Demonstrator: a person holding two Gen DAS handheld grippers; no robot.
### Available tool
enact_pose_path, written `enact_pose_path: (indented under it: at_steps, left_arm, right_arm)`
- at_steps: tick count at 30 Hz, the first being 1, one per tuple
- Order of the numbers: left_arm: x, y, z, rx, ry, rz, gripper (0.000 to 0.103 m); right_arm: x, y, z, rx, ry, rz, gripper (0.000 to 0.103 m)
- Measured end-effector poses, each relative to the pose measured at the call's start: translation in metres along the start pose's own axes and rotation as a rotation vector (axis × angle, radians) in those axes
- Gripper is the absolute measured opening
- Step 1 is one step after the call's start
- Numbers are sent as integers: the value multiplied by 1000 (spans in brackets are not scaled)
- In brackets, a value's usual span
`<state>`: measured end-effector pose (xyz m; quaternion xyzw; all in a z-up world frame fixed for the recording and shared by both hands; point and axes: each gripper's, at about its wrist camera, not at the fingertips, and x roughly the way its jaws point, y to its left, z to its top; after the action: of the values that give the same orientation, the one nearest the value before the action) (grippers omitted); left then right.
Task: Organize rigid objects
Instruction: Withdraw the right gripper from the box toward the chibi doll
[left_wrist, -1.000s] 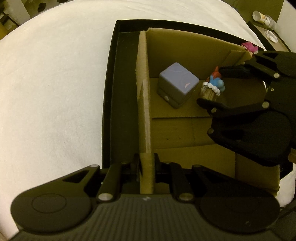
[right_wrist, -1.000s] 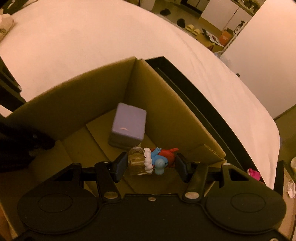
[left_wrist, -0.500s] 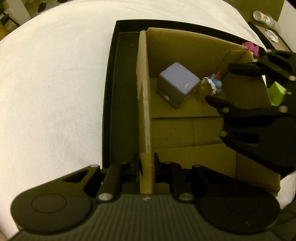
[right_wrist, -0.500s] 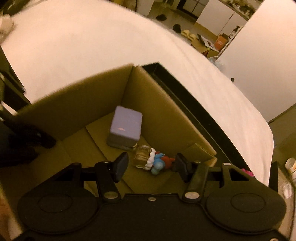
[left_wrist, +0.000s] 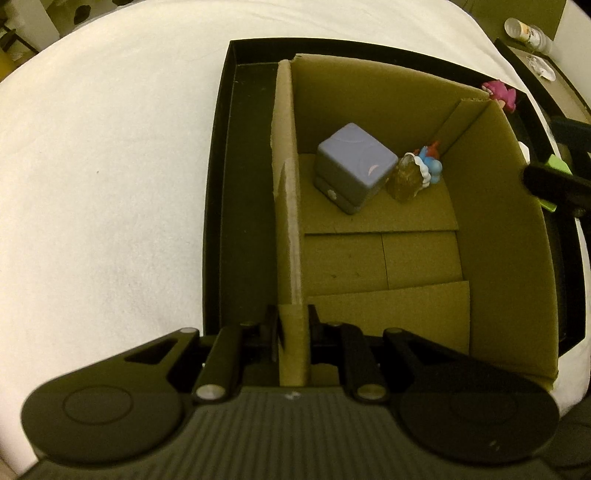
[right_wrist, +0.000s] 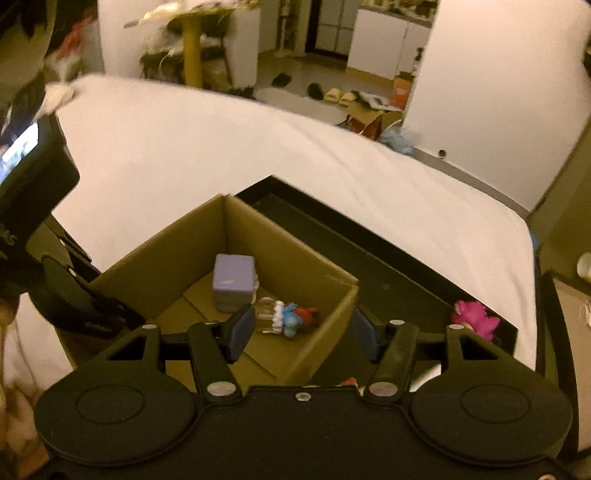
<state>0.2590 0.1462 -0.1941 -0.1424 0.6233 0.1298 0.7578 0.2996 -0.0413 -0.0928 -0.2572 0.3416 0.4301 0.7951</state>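
We are pinching the cardboard box (left_wrist: 491, 236) wall with the left gripper (left_wrist: 293, 332) while our right gripper (right_wrist: 301, 332), jaws just widening and empty, is hovering above the small figurine (right_wrist: 291, 318) lying at frame centre beside the purple cube (right_wrist: 233, 282).

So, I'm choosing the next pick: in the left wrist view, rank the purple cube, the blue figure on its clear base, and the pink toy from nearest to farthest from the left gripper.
1. Purple cube: inside the cardboard box that the left gripper grips by its wall.
2. Blue figure on its clear base: in the far right corner, beside the cube.
3. Pink toy: outside the box, far right.
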Motion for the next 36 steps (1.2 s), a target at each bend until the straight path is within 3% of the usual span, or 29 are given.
enact_pose_path:
  at_steps: [13, 23, 27, 31, 36]
  left_arm:
    - [-1, 6, 5, 27, 3, 13, 12]
    - [1, -1, 5, 52, 10, 27, 12]
    - [3, -2, 5, 47, 8, 31, 11]
    - [5, -2, 5, 44, 11, 32, 11]
    - [6, -2, 5, 46, 11, 34, 11]
  right_arm:
    - [-3, -64, -48, 159, 18, -72, 61]
    - [2, -78, -72, 214, 20, -65, 61]
    - [3, -76, -80, 229, 5, -55, 69]
    - [12, -71, -88, 250, -9, -40, 69]
    - [28, -66, -93, 275, -1, -21, 52]
